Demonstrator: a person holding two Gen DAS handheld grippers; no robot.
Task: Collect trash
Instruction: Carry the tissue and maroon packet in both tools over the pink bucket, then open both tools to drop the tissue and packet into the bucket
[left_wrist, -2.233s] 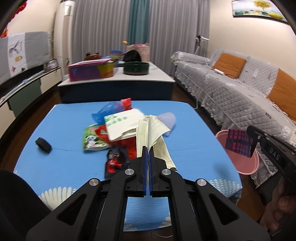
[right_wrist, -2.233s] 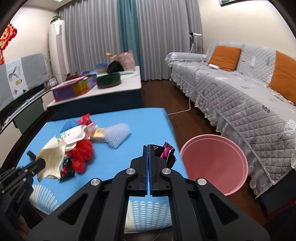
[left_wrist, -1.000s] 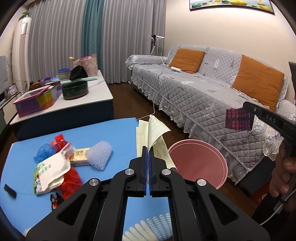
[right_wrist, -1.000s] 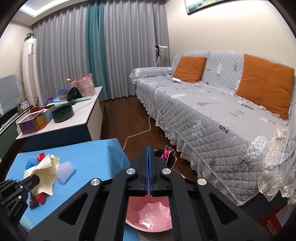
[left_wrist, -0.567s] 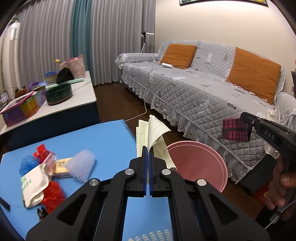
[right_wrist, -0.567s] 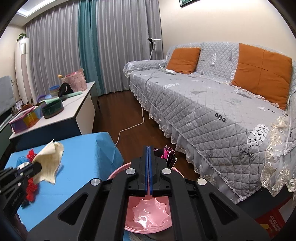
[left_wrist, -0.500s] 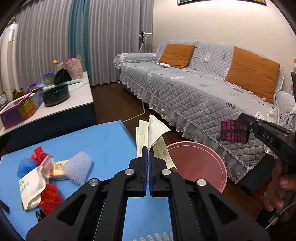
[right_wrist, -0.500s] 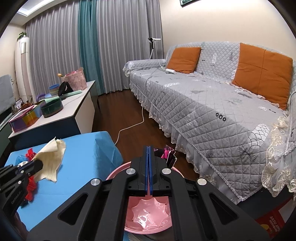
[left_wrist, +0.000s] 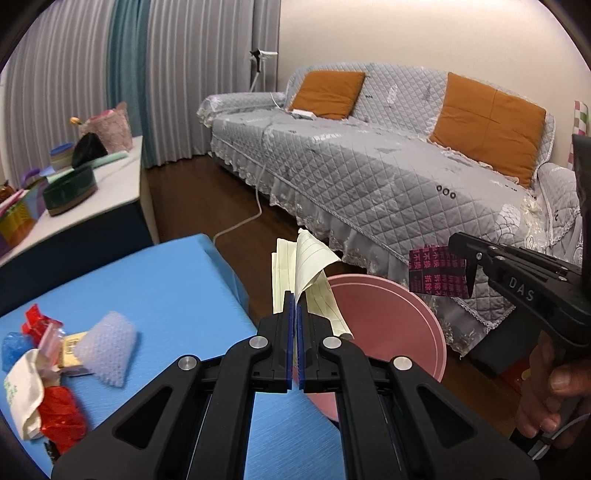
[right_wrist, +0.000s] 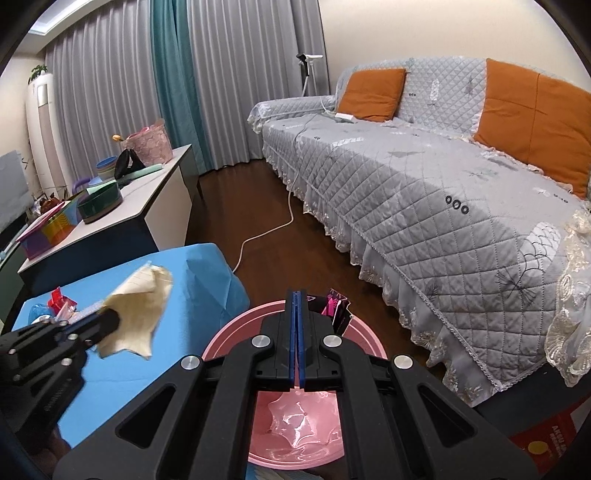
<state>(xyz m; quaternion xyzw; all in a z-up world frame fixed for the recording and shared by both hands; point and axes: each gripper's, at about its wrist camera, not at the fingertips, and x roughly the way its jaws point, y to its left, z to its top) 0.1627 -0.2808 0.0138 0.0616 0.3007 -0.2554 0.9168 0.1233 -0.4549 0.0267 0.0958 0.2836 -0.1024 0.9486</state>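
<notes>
On the blue tabletop's (left_wrist: 155, 295) left edge lie remaining scraps: red wrapper (left_wrist: 61, 417), white foam sleeve (left_wrist: 109, 347). Left gripper (left_wrist: 295, 306), jaws clamped on lined paper (left_wrist: 308, 273), hangs over the tabletop's right corner, short of the pink bin (left_wrist: 384, 325). Right gripper (right_wrist: 297, 314), pinched on a dark foil wrapper (right_wrist: 336, 308), sits above the bin. Risk: paper released early lands on the floor.

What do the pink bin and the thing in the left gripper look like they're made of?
The pink bin looks like moulded plastic: its smooth inside throws glossy highlights. The sheet pinched in the left gripper looks like matte lined paper: pale yellow, ruled, creased and curling at its edge.
</notes>
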